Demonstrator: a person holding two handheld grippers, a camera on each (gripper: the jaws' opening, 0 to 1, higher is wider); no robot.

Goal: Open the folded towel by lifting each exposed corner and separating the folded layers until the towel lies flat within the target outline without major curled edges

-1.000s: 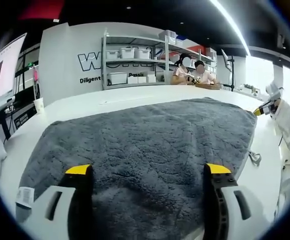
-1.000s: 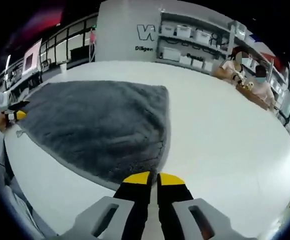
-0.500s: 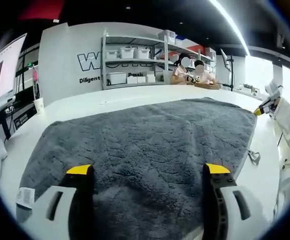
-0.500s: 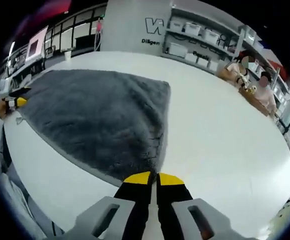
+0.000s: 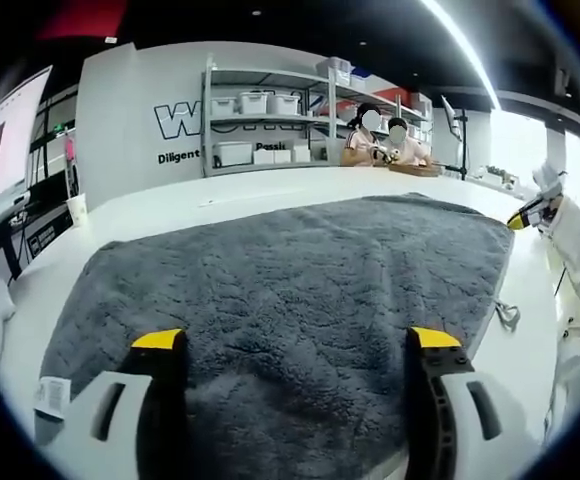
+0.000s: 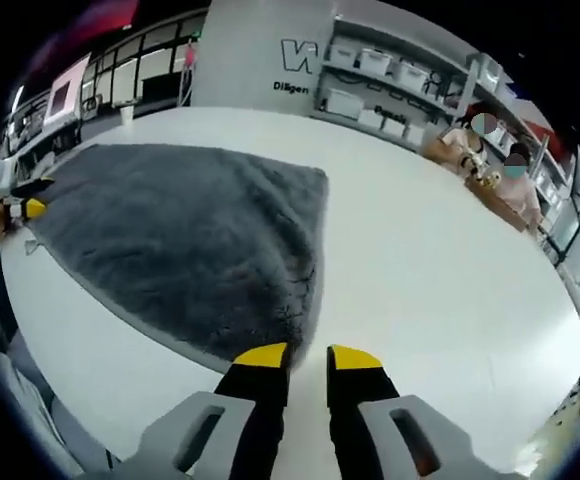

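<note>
- A grey towel (image 5: 290,280) is seen spread open on the white worktop (image 5: 170,205), its pile lying flat without raised folds
- In the left gripper view, the left gripper (image 5: 296,345) is held over the near edge of the towel with its yellow-tipped fingers (image 5: 157,341) set wide apart and nothing between them
- A white label (image 5: 50,393) is seen at the towel's near left corner, and a small loop (image 5: 507,315) lies on the worktop just beside the towel's right edge
- In the right gripper view, the right gripper (image 6: 306,357) is seen at the near corner of the towel (image 6: 180,240), its fingers (image 6: 259,356) parted by a narrow gap and gripping nothing
- The right gripper's left finger is placed at the towel's corner edge; whether it touches cannot be told
- Shelves with white bins (image 5: 260,125) and two seated people (image 5: 382,140) are seen beyond the worktop's far edge
</note>
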